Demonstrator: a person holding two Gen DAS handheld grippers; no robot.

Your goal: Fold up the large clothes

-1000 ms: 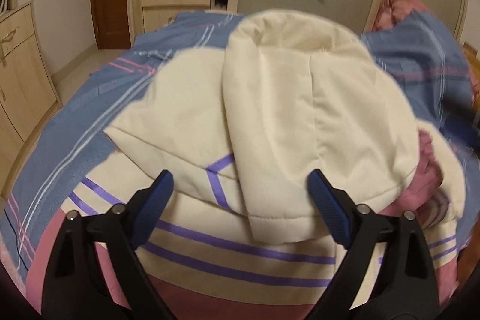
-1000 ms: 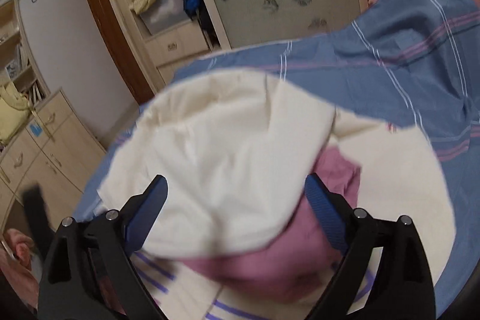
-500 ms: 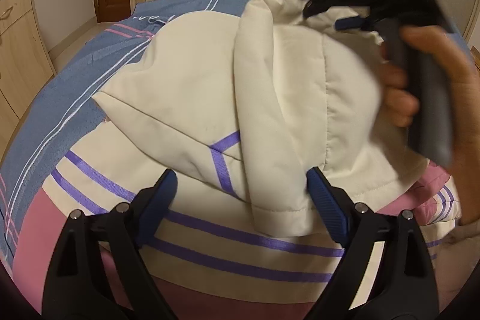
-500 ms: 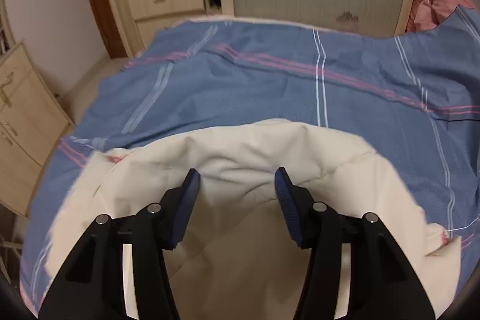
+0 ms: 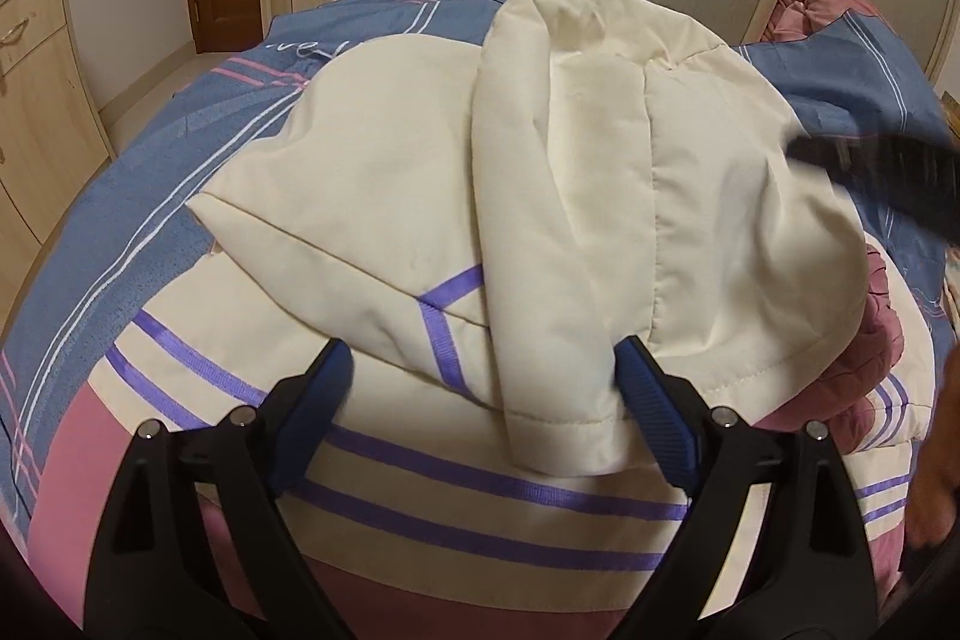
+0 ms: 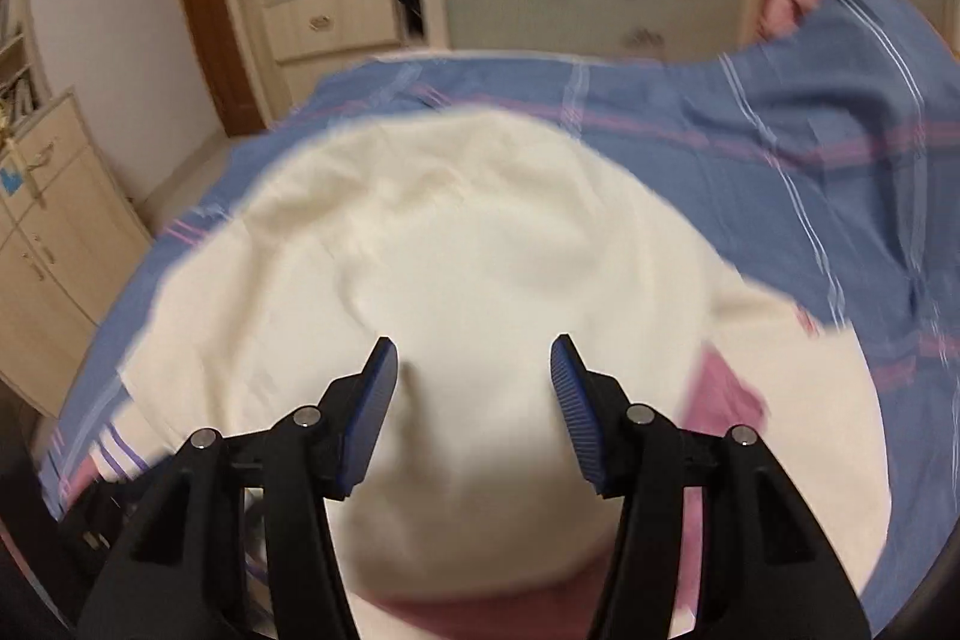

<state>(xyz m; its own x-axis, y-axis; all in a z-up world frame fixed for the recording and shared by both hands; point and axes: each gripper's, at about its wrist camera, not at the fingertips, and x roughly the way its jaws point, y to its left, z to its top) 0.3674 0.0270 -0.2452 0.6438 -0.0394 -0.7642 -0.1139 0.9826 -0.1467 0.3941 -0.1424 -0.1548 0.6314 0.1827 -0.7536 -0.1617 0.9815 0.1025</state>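
I had the cream jacket (image 5: 384, 196) spread on the bed (image 5: 150, 196), its hood (image 5: 600, 148) folded down over the back, which I took as a way of squaring the bundle before the next fold. My left gripper (image 5: 483, 388) hung just above the hem band of purple and pink stripes, its fingers (image 5: 318, 400) spread wide and gripping nothing, the hood's stitched edge lying between them, ready, I judged, to pin or pinch that edge. The left view gave me the seams and the purple trim crisply, plus a dark blur at the right edge that was probably my right gripper (image 6: 474, 388). The right view was smeared by motion; it showed those fingers (image 6: 576, 400) parted over plain cream cloth, empty as far as I could tell, and more of the blue striped bedding beyond.
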